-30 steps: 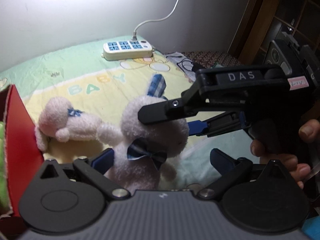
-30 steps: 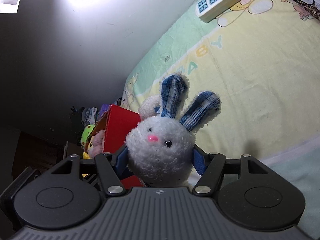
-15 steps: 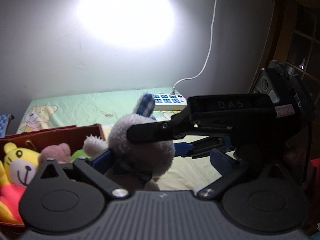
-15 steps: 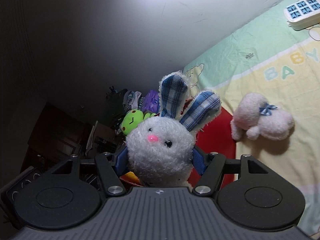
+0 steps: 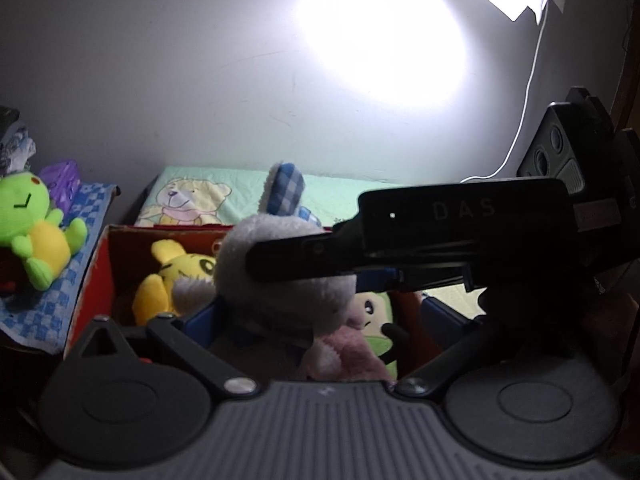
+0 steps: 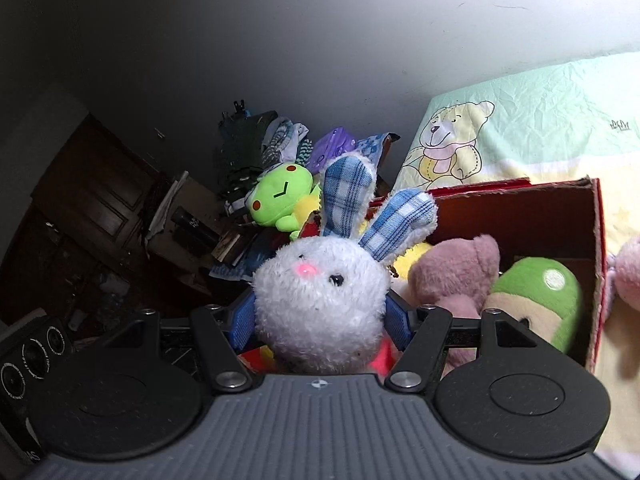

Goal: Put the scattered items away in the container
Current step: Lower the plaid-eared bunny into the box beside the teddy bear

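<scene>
Item 1: plush rabbit [image 6: 320, 304], soft, light; right tongs [image 6: 320, 320] gripping its head; left tongs [image 5: 316, 316] closing, unclamped; red box [image 6: 596, 240] waiting beneath.

white rabbit [image 6: 320, 304] with blue-checked ears, red box [image 6: 596, 264], yellow tiger [image 5: 176, 276], bright green frog [image 6: 282, 196].

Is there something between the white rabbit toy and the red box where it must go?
No barrier shows. The white rabbit toy, clamped by the right hand-held gripper, hangs at the red box, whose top is open. Inside, a pink plush and a green plush already fill much of it.
</scene>
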`<state>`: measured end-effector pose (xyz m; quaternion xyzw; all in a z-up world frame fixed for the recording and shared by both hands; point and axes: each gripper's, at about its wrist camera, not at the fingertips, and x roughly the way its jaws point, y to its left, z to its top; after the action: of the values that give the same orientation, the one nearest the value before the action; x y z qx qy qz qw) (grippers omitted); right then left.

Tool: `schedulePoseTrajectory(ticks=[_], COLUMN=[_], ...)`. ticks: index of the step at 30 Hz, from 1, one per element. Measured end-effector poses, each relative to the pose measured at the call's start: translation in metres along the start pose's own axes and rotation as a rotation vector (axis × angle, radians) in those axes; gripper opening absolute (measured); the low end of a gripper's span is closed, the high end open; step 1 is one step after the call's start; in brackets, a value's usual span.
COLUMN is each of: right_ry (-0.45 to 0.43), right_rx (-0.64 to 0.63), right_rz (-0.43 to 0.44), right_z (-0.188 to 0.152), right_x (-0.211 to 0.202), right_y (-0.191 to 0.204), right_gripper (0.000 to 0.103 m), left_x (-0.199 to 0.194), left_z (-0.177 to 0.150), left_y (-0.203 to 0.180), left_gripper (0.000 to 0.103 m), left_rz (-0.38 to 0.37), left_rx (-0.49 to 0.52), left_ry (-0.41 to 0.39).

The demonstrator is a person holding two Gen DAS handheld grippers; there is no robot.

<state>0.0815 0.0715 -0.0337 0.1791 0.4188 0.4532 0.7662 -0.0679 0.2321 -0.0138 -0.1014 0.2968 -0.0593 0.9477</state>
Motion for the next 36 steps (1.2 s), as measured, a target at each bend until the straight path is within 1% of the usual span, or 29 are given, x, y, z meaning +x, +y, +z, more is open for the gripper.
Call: schedulePoseTrajectory(ticks=[6,8,12,14,21,25,29,32,36], right_ry=[0.073,0.081,0.069,0.067,0.072,0.067,0.064,0.056,0.029], right_rx=[-0.046,-0.033,0.031,0.041,0.01,0.031,0.023,0.02,0.008], right_rz=[-0.094,-0.111,-0.101,-0.097,-0.109,-0.104,-0.118,-0.122,-0.136], right_z=[0.004,0.003,0.004,0.003,-0.004,-0.003,-0.002,-0.002,-0.001], right_x=[0.027,0.033,0.041,0.044,0.042,0.048,0.053,0.049,0.037], right_y=[0.004,0.001,-0.01,-0.013,-0.011,-0.012,-0.01,-0.008,-0.005], right_gripper=[0.068,0.068,0.071,0.071,0.071,0.071,0.073,0.076,0.076], left_x=[0.015,0.022,0.029,0.034,0.036,0.035,0.036,0.034,0.031], left_z=[-0.007,-0.009,-0.012,-0.013,-0.018,-0.02,-0.018,-0.016,-0.011], left_y=[0.023,0.029,0.035,0.039,0.041,0.041,0.048,0.047,0.043], left_gripper=[0.1,0.1,0.1,0.1,0.101,0.101,0.101,0.101,0.102], left_rz=[-0.031,-0.041,-0.044,-0.045,-0.079,-0.066,-0.067,-0.072,-0.083], left_rx=[-0.036,-0.042,-0.038,-0.036,-0.024,0.001,-0.018,-0.017,-0.018], left_ry=[0.055,0.073,0.087,0.096,0.117,0.119,0.137,0.14,0.139])
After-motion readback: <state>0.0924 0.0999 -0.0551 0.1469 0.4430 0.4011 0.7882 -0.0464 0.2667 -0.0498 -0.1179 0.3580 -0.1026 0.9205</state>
